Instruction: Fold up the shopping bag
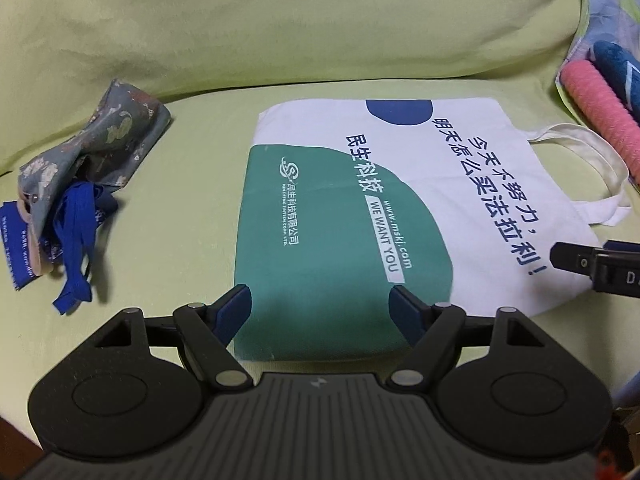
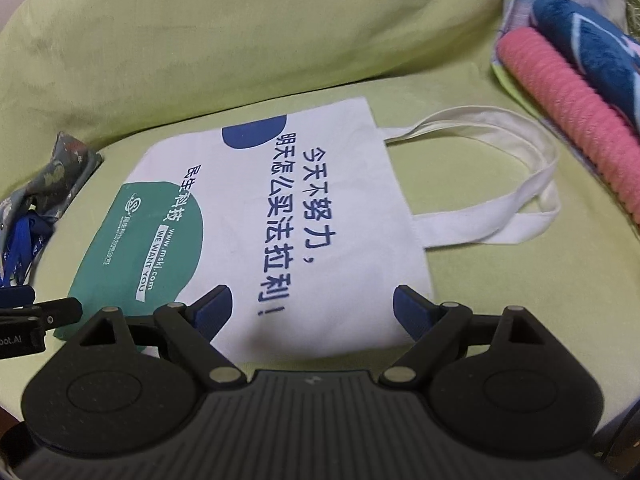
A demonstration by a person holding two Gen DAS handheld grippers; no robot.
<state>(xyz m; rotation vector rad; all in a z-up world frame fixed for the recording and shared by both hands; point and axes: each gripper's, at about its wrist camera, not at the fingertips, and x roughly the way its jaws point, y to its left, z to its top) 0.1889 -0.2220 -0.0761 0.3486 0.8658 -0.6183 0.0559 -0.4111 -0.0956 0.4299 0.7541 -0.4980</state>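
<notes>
- The bag (image 1: pixel 360 208) lies flat and unfolded on the green sheet (image 1: pixel 180 208), handles (image 2: pixel 500 176) trailing toward 3 o'clock.
- Left gripper (image 1: pixel 322 312) hangs wide at the bag's 6 o'clock edge, empty, likely to pinch that edge.
- Right gripper (image 2: pixel 312 312), also wide and empty, is nearer the handle end.
- A floral pouch (image 1: pixel 92 152) lies at 9 o'clock.

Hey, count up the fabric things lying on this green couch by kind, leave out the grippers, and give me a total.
White printed canvas tote bag: 1
Grey floral cloth pouch: 1
Blue ribbon lanyard bundle: 1
Pink ribbed knit roll: 1
Dark blue plush blanket: 1
Total: 5
</notes>
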